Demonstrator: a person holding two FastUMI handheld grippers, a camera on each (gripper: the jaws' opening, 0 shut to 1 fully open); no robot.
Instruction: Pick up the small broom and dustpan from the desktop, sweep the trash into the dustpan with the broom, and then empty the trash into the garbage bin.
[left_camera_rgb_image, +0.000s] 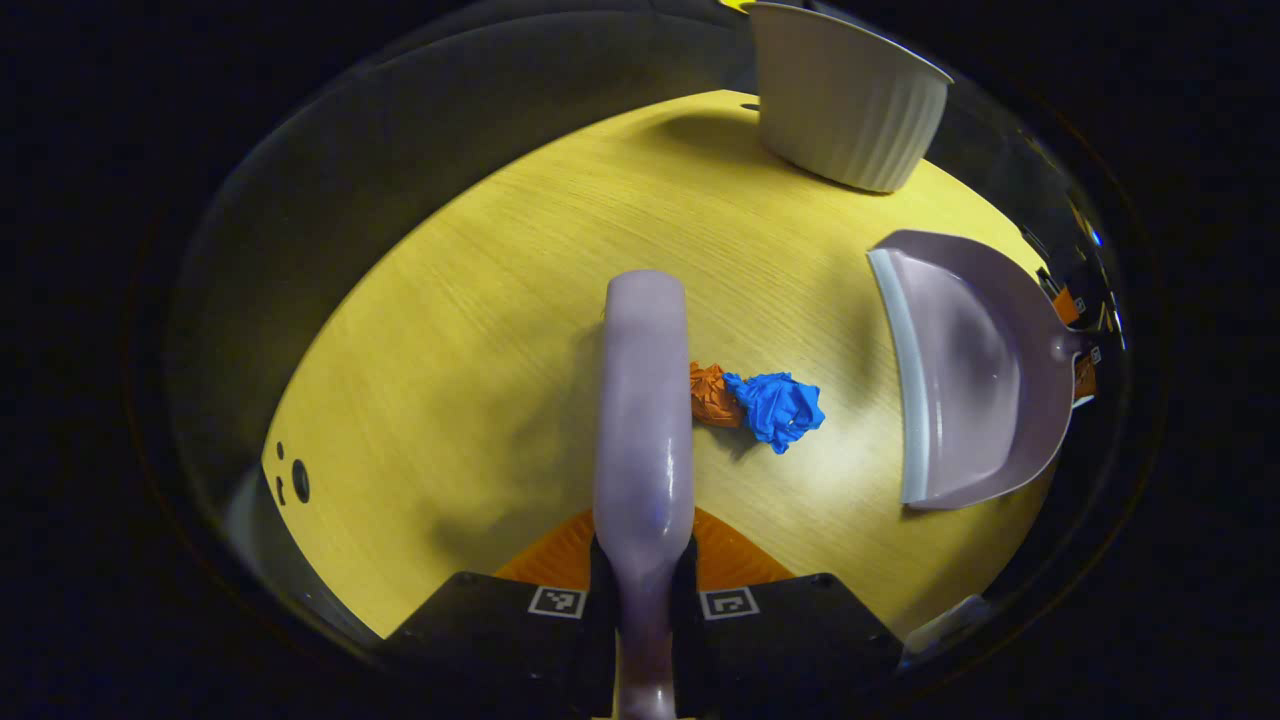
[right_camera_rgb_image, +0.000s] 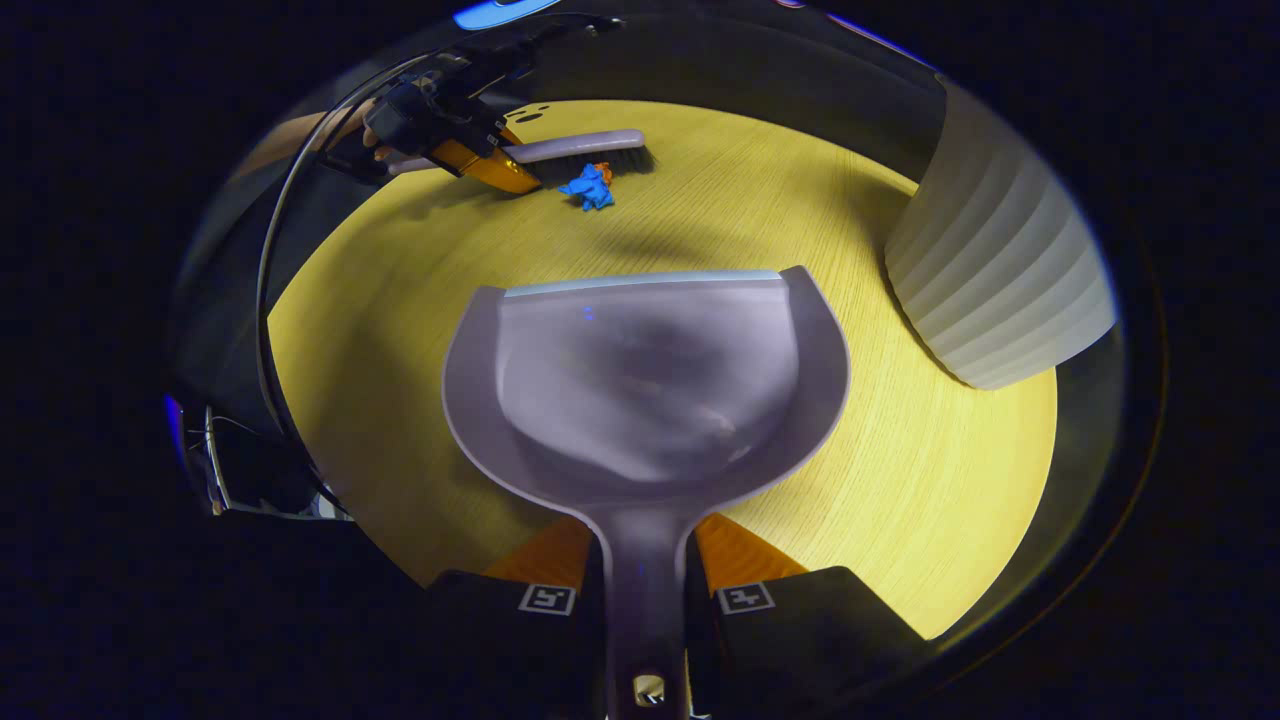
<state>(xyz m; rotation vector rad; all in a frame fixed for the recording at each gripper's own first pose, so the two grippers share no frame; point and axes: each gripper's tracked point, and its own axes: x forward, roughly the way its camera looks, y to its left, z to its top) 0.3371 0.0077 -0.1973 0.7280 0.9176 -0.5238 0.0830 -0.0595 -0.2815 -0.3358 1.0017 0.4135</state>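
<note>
In the left gripper view, the left gripper (left_camera_rgb_image: 643, 575) is clamped on the handle of the pale lilac plastic hand broom (left_camera_rgb_image: 643, 400), one finger pressing on each side, and the broom's long back runs straight ahead from the fingers over the yellow wood-grain tabletop (left_camera_rgb_image: 480, 330). Just beside the broom's right flank lie a crumpled orange paper ball (left_camera_rgb_image: 712, 395) and a crumpled blue paper ball (left_camera_rgb_image: 780, 408), touching each other, the orange one against the broom. Farther right, well apart from the paper, stands the lilac plastic dustpan (left_camera_rgb_image: 975, 370) with its pale rubber lip turned toward the trash. A white ribbed garbage bin (left_camera_rgb_image: 845, 100) sits at the table's far edge.

In the right gripper view, the right gripper (right_camera_rgb_image: 645, 590) has both fingers closed on the dustpan's handle, and the dustpan's (right_camera_rgb_image: 645, 380) scoop lies flat ahead of them, its lip facing the broom (right_camera_rgb_image: 580, 148) across the table. The blue ball (right_camera_rgb_image: 590, 188) rests near the bristles; the orange one is probably the small speck beside it. The bin (right_camera_rgb_image: 1000, 280) stands to the right of the dustpan.
</note>
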